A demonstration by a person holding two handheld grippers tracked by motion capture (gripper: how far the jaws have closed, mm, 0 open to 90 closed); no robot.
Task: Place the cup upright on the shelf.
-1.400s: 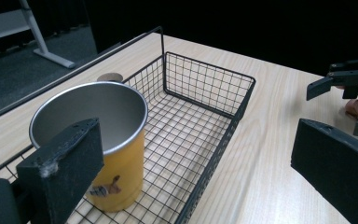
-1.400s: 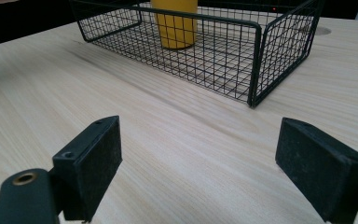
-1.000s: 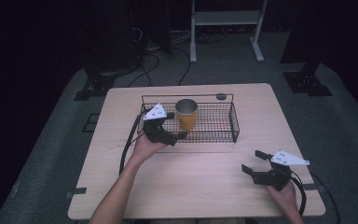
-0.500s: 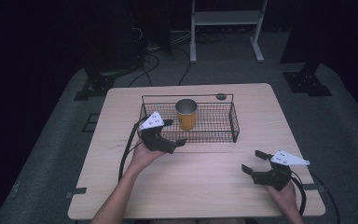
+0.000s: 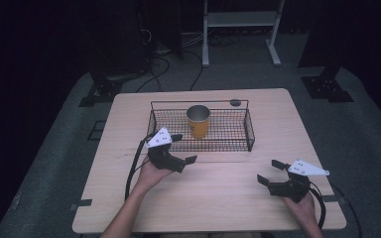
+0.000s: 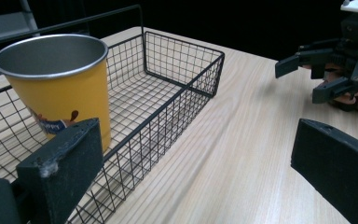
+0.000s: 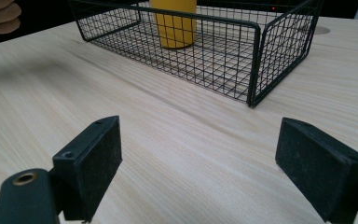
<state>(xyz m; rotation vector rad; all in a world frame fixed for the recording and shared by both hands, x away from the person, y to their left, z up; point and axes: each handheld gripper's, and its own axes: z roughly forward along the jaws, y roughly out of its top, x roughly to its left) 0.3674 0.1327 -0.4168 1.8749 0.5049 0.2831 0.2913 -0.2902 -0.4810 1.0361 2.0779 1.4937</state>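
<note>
Dark room, grey floor; pale wood counter (image 5: 218, 198). Left hand-held gripper (image 5: 178, 148): jaws apart, empty, just beside the wire basket (image 5: 250, 131). Yellow metal cup (image 5: 198, 120): upright inside basket; likely light, rigid, smooth; grip at mid-wall. Right hand-held gripper (image 5: 271, 172): jaws apart, empty, resting near the front edge.
</note>
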